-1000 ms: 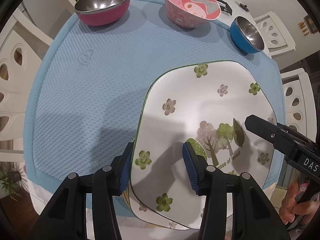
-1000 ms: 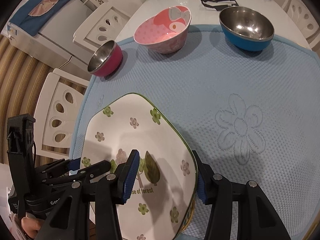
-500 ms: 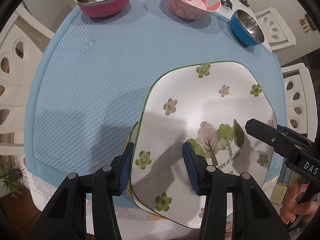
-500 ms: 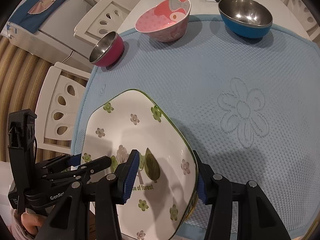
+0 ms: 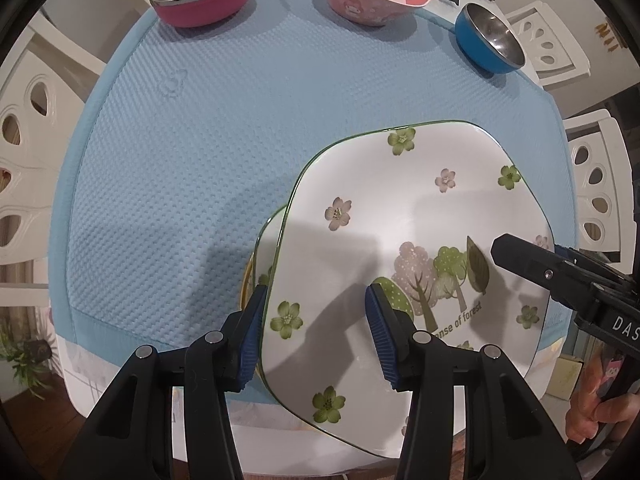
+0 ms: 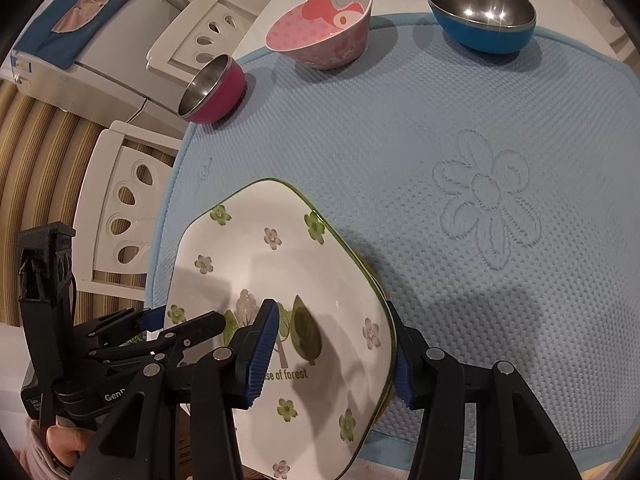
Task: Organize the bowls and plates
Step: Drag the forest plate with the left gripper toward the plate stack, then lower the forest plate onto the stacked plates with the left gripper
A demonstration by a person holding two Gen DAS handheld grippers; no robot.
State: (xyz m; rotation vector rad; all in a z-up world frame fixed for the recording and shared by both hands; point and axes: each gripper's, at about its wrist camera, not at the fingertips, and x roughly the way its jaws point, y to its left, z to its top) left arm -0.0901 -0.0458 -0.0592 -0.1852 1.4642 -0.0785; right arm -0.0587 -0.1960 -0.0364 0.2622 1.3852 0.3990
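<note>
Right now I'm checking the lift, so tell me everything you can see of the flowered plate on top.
The flowered plate is a glossy white, rounded-square dish with a thin green rim, scattered green and pink blossoms, painted trees and the words "of forest". It sits tilted over the near edge of the blue mat, atop at least one more plate. The left gripper straddles its left edge, the right gripper its right edge, each with one pad above the face.
</note>
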